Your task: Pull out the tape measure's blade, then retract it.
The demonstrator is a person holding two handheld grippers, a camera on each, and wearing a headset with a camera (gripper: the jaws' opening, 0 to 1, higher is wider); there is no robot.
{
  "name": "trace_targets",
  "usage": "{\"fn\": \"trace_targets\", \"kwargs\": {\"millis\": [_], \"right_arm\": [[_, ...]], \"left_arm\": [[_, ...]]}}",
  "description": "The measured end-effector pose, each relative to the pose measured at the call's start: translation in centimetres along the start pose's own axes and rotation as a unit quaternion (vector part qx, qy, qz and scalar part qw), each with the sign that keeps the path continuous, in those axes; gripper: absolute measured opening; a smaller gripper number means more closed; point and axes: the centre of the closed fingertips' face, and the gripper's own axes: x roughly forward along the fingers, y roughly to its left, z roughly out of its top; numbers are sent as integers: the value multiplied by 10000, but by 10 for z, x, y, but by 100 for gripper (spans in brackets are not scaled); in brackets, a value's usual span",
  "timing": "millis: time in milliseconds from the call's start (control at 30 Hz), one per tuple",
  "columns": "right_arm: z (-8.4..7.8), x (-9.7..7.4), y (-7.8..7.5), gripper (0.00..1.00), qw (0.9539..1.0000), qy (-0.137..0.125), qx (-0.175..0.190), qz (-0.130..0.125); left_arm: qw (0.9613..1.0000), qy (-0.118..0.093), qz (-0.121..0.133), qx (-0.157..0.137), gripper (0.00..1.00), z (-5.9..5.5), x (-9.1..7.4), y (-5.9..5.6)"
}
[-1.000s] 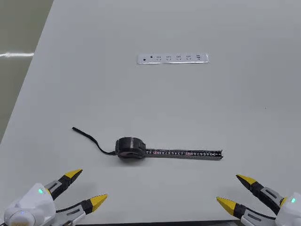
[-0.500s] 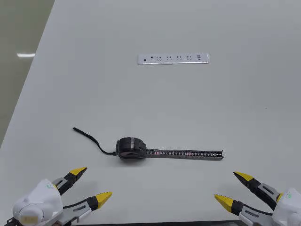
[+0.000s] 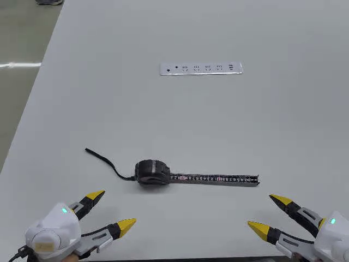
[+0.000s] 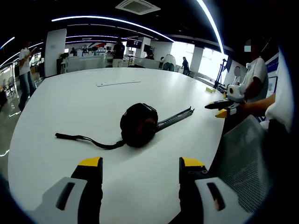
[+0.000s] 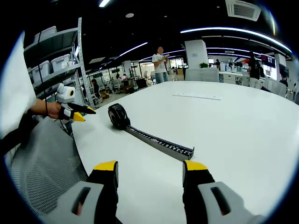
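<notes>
My left hand-held gripper [image 3: 114, 208] and right hand-held gripper [image 3: 264, 212] hover over the near edge of the counter [image 3: 191, 120], jaws apart, holding nothing. Just beyond them lies the tape measure [image 3: 152, 172] — its blade [image 3: 215, 178] drawn out flat to the right, its strap [image 3: 103, 159] trailing left.

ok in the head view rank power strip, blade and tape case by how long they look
1. blade and power strip: near alike, and the strip lies farther off, so no ranking
2. tape case: clearly shortest
</notes>
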Motion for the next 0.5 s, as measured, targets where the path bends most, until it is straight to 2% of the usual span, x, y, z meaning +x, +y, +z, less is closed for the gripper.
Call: {"fn": "trace_targets", "kwargs": {"millis": [133, 333, 500], "right_arm": [[1, 2, 0, 55, 10000, 6, -17, 17], [3, 5, -2, 55, 10000, 5, -44, 52], [6, 7, -2, 55, 10000, -14, -68, 69]], "left_arm": [[10000, 17, 26, -23, 66, 1, 1, 2], [9999, 117, -49, 47, 71, 0, 7, -5], [9998, 141, -65, 108, 75, 2, 11, -5]]}}
